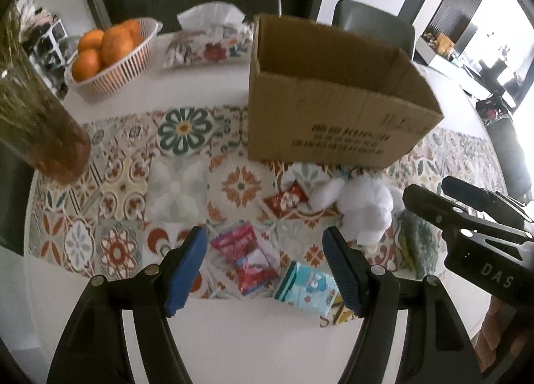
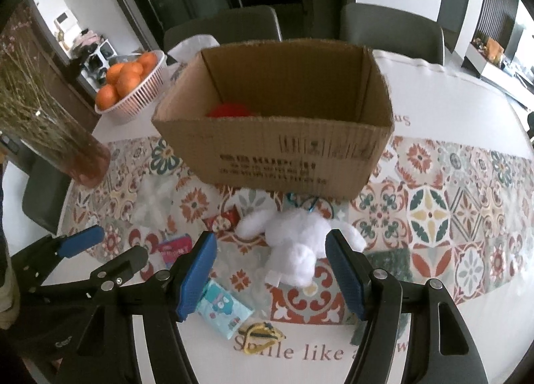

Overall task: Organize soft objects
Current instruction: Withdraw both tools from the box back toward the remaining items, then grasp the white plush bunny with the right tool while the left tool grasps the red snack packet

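Observation:
An open cardboard box (image 2: 287, 147) stands on the patterned runner; a red soft thing (image 2: 228, 111) lies inside it. A white plush toy (image 2: 297, 243) lies in front of the box, also in the left wrist view (image 1: 363, 207). My right gripper (image 2: 270, 272) is open and empty, its fingers either side of the plush, above it. My left gripper (image 1: 263, 265) is open and empty over pink snack packets (image 1: 247, 253). A blue tissue pack (image 1: 305, 289) lies beside them. The box shows in the left wrist view (image 1: 333, 110).
A basket of oranges (image 1: 110, 56) and a floral tissue box (image 1: 210, 40) stand at the back left. A vase of dried stems (image 1: 36, 117) is at the left. A green cloth (image 2: 390, 258) lies right of the plush. A yellow hair tie (image 2: 262, 337) lies near the front edge.

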Demonstrator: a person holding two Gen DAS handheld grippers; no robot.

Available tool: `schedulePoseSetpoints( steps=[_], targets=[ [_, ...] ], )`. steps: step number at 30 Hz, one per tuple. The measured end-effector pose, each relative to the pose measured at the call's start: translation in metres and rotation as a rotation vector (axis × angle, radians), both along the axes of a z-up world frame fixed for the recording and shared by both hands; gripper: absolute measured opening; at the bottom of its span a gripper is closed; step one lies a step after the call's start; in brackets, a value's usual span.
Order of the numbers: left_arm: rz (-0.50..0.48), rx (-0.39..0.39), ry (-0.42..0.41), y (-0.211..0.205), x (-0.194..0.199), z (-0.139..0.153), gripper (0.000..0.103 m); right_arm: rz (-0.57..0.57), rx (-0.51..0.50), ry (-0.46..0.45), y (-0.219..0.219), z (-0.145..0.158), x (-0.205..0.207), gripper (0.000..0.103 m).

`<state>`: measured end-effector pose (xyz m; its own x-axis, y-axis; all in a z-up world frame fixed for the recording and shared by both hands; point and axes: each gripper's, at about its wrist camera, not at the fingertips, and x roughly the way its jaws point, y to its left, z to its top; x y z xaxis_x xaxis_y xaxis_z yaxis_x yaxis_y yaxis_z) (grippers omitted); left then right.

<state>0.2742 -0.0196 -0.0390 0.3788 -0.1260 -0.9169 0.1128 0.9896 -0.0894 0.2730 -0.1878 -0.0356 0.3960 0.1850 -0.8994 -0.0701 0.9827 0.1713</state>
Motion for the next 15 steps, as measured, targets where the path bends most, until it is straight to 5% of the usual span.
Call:
schedulePoseSetpoints(
  steps=[15],
  targets=[
    [0.042, -0.006, 0.161, 0.005, 0.000, -0.060, 0.071, -0.020, -0.005, 0.124, 0.003, -0.056, 0.004, 0.069]
  ],
)
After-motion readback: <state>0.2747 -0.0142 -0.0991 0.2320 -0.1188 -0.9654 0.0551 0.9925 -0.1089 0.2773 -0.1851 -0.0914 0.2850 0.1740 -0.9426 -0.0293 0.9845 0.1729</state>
